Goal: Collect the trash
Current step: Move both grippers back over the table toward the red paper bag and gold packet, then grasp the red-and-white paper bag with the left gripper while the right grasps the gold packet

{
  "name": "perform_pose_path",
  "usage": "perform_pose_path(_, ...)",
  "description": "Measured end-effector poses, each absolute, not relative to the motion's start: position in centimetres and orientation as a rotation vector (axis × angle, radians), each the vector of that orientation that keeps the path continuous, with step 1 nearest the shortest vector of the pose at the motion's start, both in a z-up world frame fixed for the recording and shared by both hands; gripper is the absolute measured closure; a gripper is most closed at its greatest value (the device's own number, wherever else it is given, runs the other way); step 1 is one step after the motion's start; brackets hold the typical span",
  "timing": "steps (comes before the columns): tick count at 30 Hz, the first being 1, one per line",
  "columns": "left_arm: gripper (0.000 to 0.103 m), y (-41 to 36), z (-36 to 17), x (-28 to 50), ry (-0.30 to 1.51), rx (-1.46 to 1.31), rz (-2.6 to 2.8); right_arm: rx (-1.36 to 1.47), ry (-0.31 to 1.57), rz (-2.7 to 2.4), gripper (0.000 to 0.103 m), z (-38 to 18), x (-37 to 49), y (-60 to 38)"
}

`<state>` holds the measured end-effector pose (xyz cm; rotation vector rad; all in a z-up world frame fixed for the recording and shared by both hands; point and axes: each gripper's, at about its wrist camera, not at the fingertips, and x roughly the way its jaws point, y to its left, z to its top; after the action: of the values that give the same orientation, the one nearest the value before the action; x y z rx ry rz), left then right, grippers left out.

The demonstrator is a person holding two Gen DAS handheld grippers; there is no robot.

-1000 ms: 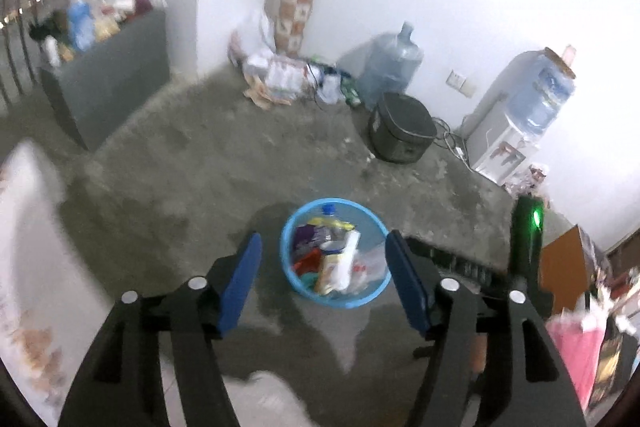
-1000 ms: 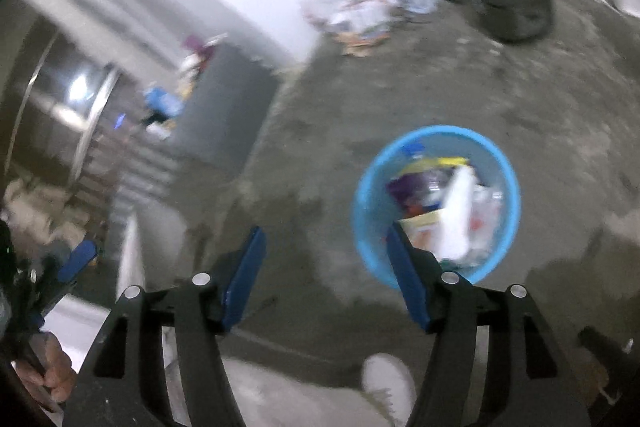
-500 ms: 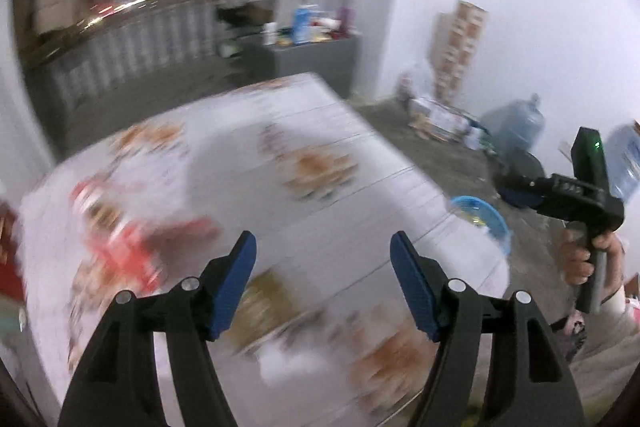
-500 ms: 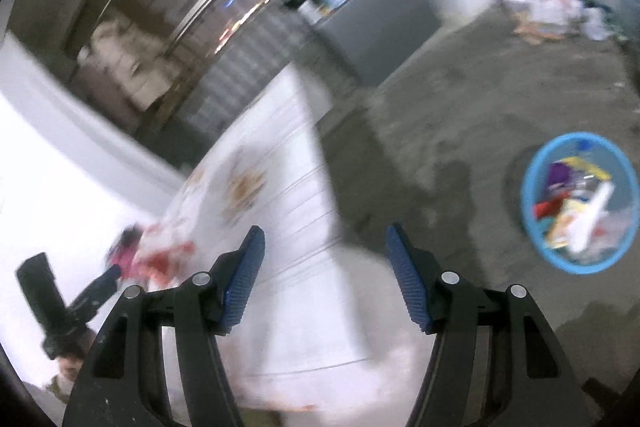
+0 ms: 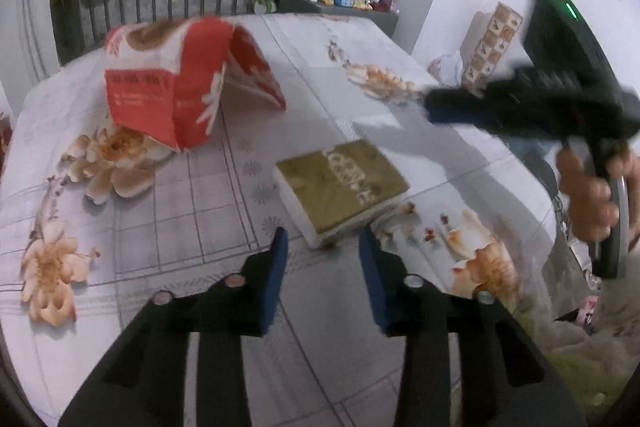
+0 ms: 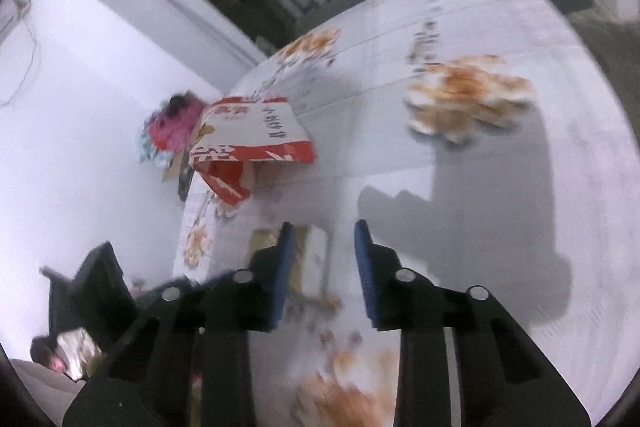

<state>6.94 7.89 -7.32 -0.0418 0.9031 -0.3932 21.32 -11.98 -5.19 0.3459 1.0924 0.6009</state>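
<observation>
The left gripper is hanging over the table, and its blue jaws are closing with nothing between them; the pads are not pressing on anything. Just beyond its fingertips the olive-gold packet is lying flat on the flowered tablecloth, with its near corner pointing into the gap between the jaws but not reaching it. Taking this packet as the landmark, the red and white carton is lying farther away and to the left, torn open and tipped on its side, well apart from the packet. To the right of the packet, above the table edge, the right gripper is showing in the left wrist view, blurred, with a hand holding its grip.

In the right wrist view the right gripper is also closing its jaws over the table, and they are empty. The packet is lying under its left finger, partly hidden by it; I cannot tell if the finger is touching it. Beyond the packet the carton is sitting near the table's edge. Left of the packet, off the table, the left gripper is appearing as a dark blurred shape.
</observation>
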Motion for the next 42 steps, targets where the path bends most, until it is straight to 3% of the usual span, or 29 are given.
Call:
perform_pose_path(4, 0.083, 8.4, -8.6, 7.4, 0.907, -0.073, -0.413, 0.278, 1.157, 0.603, 0.081, -7.8, 22.5, -9.2)
perform_pose_path(14, 0.085, 8.5, -9.0, 10.4, 0.872, -0.107, -0.471, 0.396, 1.217, 0.595, 0.08, -8.5, 18.7, -12.8)
perform_pose_path(25, 0.085, 4.8, -7.6, 11.1, 0.847, -0.076, -0.583, 0.418, 1.133, 0.421, 0.079, -6.1, 15.8, -17.4)
perform_pose_path(32, 0.084, 10.8, -3.4, 10.6, 0.778, -0.209, -0.485, 0.443, 1.092, 0.479, 0.076, -4.8, 17.2, -15.9)
perform_pose_path(37, 0.084, 17.5, 0.3, 11.9, 0.663, -0.339, -0.366, 0.467, 1.075, 0.525, 0.069, -4.7, 17.9, -14.2)
perform_pose_path(42, 0.079, 20.6, 0.6, 14.2, 0.687, -0.463, -0.292, 0.505, 1.05, 0.593, 0.067, -3.7, 19.3, -12.6)
